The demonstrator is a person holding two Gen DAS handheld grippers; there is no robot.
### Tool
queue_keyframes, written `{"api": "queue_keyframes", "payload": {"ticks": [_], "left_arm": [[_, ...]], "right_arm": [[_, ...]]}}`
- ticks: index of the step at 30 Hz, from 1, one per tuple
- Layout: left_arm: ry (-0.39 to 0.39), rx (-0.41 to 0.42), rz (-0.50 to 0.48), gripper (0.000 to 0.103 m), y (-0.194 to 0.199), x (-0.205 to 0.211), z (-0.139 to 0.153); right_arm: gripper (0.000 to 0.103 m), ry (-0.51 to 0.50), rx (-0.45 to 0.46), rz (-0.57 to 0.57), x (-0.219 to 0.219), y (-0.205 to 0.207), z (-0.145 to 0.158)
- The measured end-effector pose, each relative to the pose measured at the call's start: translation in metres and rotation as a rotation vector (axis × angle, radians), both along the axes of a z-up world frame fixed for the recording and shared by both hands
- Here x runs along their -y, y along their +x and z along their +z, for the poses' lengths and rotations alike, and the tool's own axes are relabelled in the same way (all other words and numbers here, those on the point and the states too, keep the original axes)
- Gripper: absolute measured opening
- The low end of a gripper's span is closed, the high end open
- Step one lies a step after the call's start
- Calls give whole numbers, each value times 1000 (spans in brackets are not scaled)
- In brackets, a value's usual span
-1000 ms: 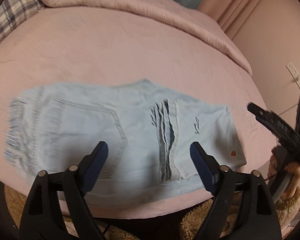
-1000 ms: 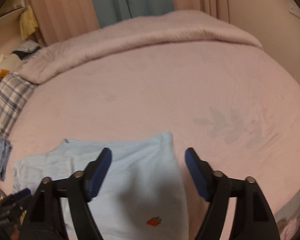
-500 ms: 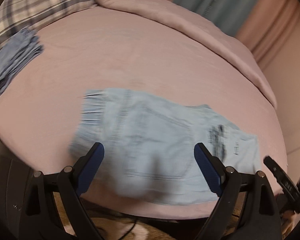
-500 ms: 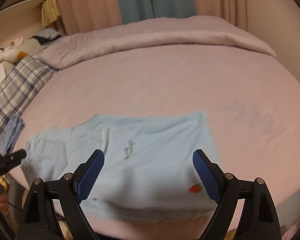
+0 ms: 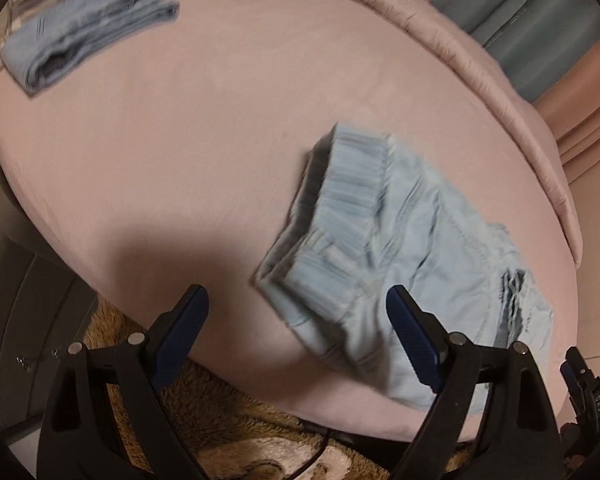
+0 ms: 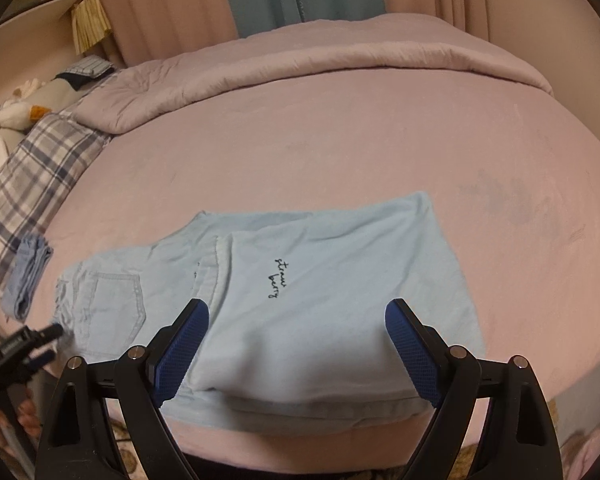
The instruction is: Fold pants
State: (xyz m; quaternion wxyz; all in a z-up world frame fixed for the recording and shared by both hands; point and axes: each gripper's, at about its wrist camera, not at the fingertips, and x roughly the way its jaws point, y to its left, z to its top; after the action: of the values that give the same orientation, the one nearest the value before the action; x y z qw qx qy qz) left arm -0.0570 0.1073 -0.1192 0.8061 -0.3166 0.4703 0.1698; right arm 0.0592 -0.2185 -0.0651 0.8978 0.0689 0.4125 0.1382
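Observation:
Light blue denim pants [image 6: 320,280] lie folded flat at the near edge of the pink bed [image 6: 340,140], dark lettering facing up. In the left wrist view the same pants [image 5: 400,248] show their ribbed waistband end, blurred. My left gripper [image 5: 296,320] hovers over that end near the bed's edge. Its jaws stand wide and are closing slightly, pressing on nothing. My right gripper [image 6: 296,328] stands open above the lettered end, its fingers clear of the cloth. Each gripper also shows at the edge of the other's view: the left gripper [image 6: 24,344] and the right gripper [image 5: 580,380].
A second folded blue garment [image 5: 88,28] lies at the bed's far left beside a plaid pillow [image 6: 32,176]. A rolled pink duvet [image 6: 300,60] runs along the far side, with curtains behind. A brown shaggy rug [image 5: 220,420] covers the floor below the bed's edge.
My left gripper swung left along the pants and rolled, so the waistband end now lies under it. My right gripper drew back and opened wider; more of the pants now shows.

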Motion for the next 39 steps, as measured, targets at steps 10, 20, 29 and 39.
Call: {"api": "queue_keyframes", "payload": {"ticks": [10, 20, 29, 39], "left_arm": [[-108, 59, -3, 65, -7, 5, -8], [-188, 108, 9, 33, 4, 3, -13], [-110, 174, -35, 22, 6, 22, 25], [63, 290, -228, 21, 23, 78, 79]], "right_arm": [[89, 13, -14, -3, 0, -1, -3], [89, 27, -27, 4, -1, -2, -5], [89, 33, -34, -7, 4, -2, -6], [89, 52, -44, -38, 10, -2, -8]]}}
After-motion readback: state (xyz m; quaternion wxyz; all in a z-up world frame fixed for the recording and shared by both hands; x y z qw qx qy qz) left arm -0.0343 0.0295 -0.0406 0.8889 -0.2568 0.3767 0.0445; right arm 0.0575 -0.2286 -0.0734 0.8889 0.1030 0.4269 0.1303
